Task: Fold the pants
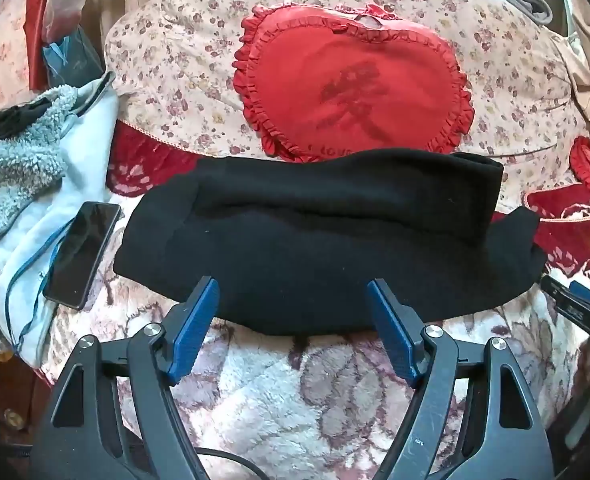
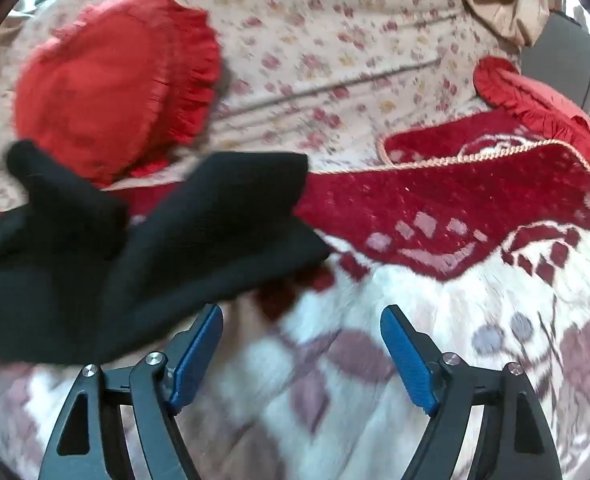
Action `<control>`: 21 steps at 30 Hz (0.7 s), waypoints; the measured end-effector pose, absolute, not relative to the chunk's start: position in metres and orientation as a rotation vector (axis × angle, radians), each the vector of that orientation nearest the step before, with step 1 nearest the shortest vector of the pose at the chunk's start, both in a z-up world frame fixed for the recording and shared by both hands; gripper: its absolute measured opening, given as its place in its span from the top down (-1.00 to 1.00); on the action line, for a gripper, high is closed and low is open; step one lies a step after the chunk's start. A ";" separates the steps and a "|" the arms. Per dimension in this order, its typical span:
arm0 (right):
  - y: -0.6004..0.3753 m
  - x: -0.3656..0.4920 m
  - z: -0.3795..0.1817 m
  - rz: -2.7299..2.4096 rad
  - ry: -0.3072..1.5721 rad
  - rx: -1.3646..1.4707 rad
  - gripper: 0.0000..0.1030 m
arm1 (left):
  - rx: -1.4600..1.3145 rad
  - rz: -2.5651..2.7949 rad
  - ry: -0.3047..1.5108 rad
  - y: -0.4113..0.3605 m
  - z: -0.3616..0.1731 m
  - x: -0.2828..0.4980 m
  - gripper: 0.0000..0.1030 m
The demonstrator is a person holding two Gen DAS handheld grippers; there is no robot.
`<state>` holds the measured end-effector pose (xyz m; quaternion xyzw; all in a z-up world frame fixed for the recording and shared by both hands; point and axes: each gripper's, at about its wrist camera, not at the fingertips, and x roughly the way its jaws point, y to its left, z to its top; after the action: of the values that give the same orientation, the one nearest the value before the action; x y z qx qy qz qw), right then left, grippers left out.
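Note:
The black pants [image 1: 315, 236] lie folded in a wide band across the fleece blanket, in front of the red heart pillow [image 1: 351, 84]. My left gripper [image 1: 293, 286] is open, its blue pads over the near edge of the pants, holding nothing. In the right wrist view the pants [image 2: 143, 248] lie at the left, their leg ends pointing up and right. My right gripper [image 2: 301, 312] is open and empty, just right of the pants' near edge. The right gripper's tip also shows at the right edge of the left wrist view [image 1: 575, 300].
A black phone [image 1: 81, 254] lies on a light blue fleece garment [image 1: 23, 184] at the left. A floral quilt [image 1: 183, 60] and a second red pillow [image 2: 535, 96] lie behind. A red and white blanket [image 2: 455, 208] covers the bed.

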<state>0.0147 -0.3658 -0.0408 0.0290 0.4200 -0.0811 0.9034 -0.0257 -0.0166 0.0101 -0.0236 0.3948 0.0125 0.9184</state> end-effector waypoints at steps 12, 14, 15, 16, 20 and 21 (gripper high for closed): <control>-0.290 0.005 -0.007 0.057 0.819 0.019 -0.56 | -0.062 0.021 0.833 -0.021 0.006 -0.030 -0.49; -0.281 0.005 -0.007 0.074 0.817 0.013 -0.56 | -0.068 0.021 0.834 -0.021 0.006 -0.031 -0.49; -0.277 0.005 -0.007 0.083 0.817 0.009 -0.56 | -0.070 0.021 0.835 -0.020 0.005 -0.031 -0.49; -0.273 0.006 -0.006 0.089 0.818 0.007 -0.56 | -0.071 0.021 0.835 -0.020 0.005 -0.031 -0.49; -0.265 0.007 -0.005 0.101 0.819 0.003 -0.56 | -0.069 0.020 0.836 -0.020 0.005 -0.031 -0.49; -0.264 0.008 -0.004 0.103 0.819 0.003 -0.56 | -0.068 0.021 0.837 -0.020 0.005 -0.031 -0.49</control>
<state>0.0081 -0.2638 -0.0045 0.0013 0.3980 0.0501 0.9160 -0.0307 -0.0201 0.0047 -0.0331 0.4063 0.0101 0.9131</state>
